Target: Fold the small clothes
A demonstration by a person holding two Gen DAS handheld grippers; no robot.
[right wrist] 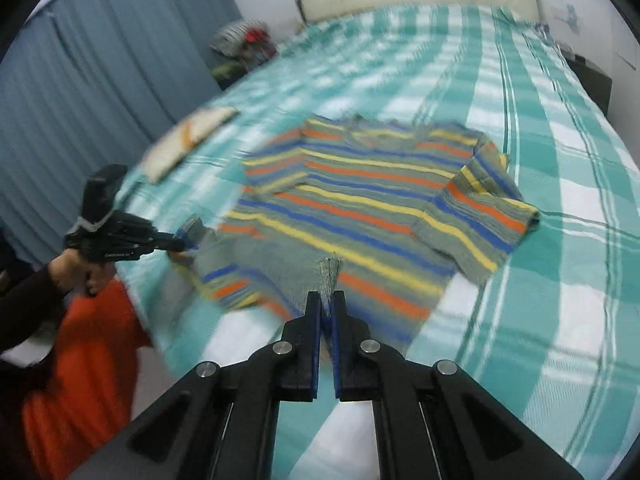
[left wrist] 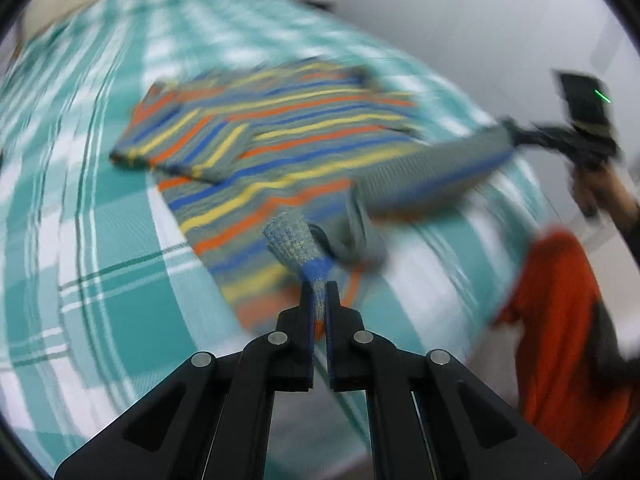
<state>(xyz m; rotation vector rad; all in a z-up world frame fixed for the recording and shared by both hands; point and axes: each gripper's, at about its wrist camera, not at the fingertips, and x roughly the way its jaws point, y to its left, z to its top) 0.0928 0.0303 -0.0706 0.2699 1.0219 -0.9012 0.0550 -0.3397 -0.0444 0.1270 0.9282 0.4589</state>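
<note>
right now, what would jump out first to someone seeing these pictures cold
The striped sweater, in orange, yellow, blue and grey bands, lies spread mid-bed on the teal checked bedspread. The left gripper and the right gripper are each shut on its near hem, lifting the fabric at two corners. A smaller folded cream cloth sits near the bed's left edge in the right wrist view.

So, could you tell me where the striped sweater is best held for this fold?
At its bottom hem corners, approached from the near bed edge: the striped sweater lies flat, hem nearest. The left gripper and the right gripper each pinch hem fabric there.
</note>
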